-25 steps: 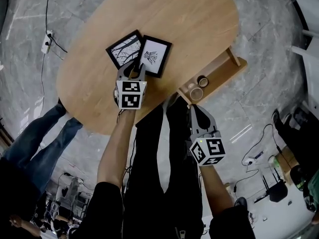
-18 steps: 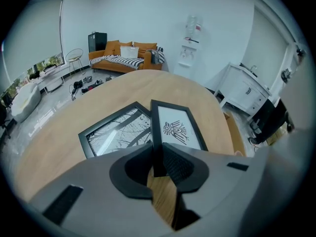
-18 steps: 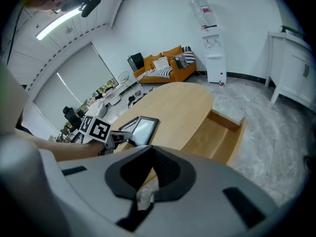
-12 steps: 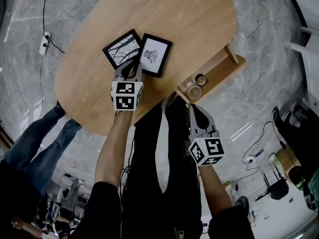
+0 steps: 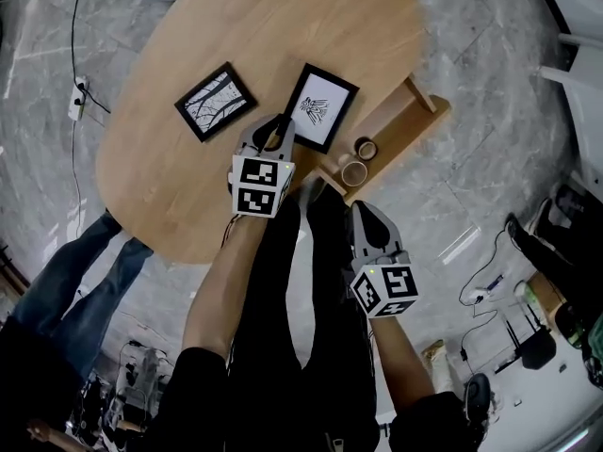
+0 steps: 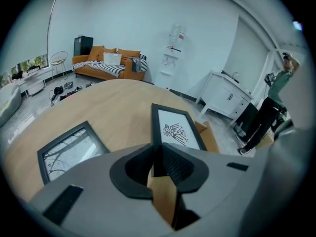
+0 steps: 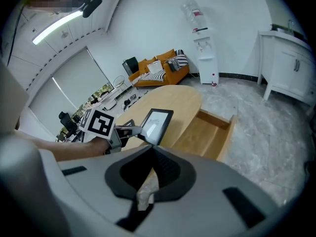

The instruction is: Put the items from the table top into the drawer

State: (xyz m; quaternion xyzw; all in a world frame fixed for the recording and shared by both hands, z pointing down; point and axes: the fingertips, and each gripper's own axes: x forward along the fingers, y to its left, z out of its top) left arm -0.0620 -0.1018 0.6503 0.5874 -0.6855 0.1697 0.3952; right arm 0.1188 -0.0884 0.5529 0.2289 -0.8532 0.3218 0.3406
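My left gripper (image 5: 274,136) (image 6: 158,154) is shut on the near edge of a black picture frame (image 5: 321,107) (image 6: 176,131) with a small dark drawing. Its jaws have just closed on that edge. The frame is tilted above the wooden table (image 5: 311,26), close to the open wooden drawer (image 5: 400,121) (image 7: 207,130). In the right gripper view the frame (image 7: 156,124) and the left gripper (image 7: 124,132) show together. A second black frame (image 5: 215,102) (image 6: 69,152) lies flat to the left. My right gripper (image 5: 366,217) (image 7: 150,151) hangs below the table's edge, shut and holding nothing.
Two small round items (image 5: 366,149) (image 5: 353,170) sit in the near end of the drawer. A person in jeans (image 5: 66,262) stands at the table's left. Cables and a power strip (image 5: 75,102) lie on the marble floor. A white cabinet (image 7: 291,68) stands far right.
My left gripper has carried the drawing frame to the right, away from the second frame and toward the drawer. The right gripper has stayed where it was.
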